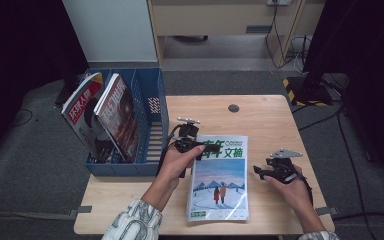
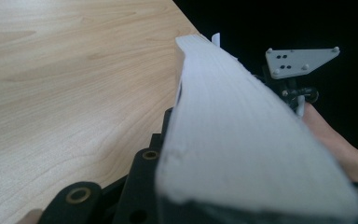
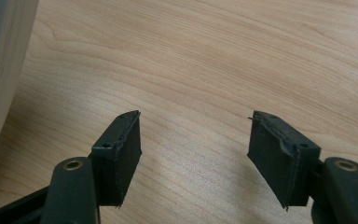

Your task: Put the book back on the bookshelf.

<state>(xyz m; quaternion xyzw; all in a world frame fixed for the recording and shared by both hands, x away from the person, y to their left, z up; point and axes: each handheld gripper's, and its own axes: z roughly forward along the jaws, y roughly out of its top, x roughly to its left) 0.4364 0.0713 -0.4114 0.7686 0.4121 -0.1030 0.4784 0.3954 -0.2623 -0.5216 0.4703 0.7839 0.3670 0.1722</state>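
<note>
A magazine with a green title and a snowy cover picture lies on the wooden table. My left gripper is shut on its top left corner, and that corner is raised off the table. In the left gripper view the magazine's white page edge stands between the black jaws. My right gripper hovers to the right of the magazine, apart from it. The right gripper view shows that gripper open over bare wood, nothing between its pads.
A blue file holder stands at the table's left edge, just left of my left gripper. Two magazines lean in its left slots; the right slot holds nothing. A round cable hole sits near the far edge. Dark floor surrounds the table.
</note>
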